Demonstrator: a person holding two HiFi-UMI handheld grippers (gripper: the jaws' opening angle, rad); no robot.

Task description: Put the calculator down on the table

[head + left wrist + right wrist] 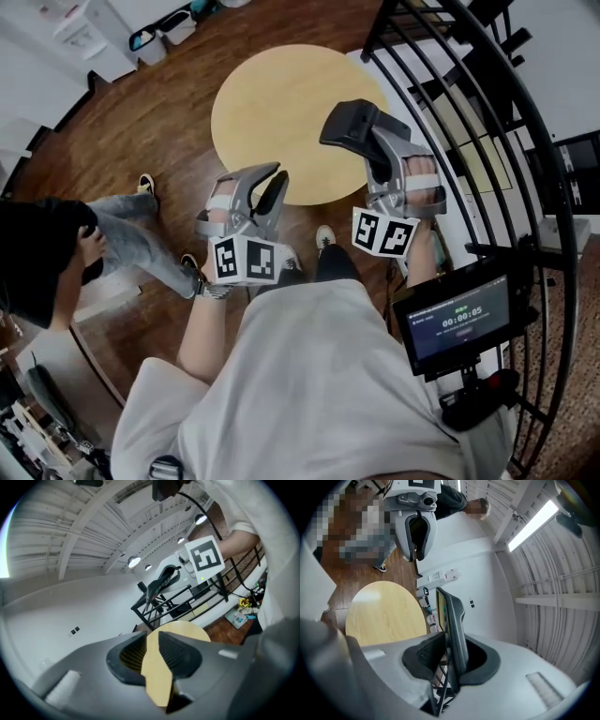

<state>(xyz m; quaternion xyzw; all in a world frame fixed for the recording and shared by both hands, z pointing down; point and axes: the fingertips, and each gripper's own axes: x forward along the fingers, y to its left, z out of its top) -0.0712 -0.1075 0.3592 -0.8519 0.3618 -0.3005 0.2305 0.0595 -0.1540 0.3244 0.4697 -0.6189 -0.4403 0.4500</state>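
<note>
Calculator (454, 620) stands on edge, clamped between the pads of the right gripper (449, 654) — a dark casing, its screen seemingly facing the left pad. Beside it, the left gripper (152, 657) has its jaws parted with nothing between them. Beyond and below both tips lies the round wooden table (272, 103) — the calculator hangs clear of it.

Wore pale grey short-sleeved tee (309, 375), band (214, 291) on left wrist. Silver-grey left gripper (277, 178) and right gripper (380, 145) had dark ribbed pads (180, 656), white straps (220, 202), black-and-white marker cubes (246, 260).
</note>
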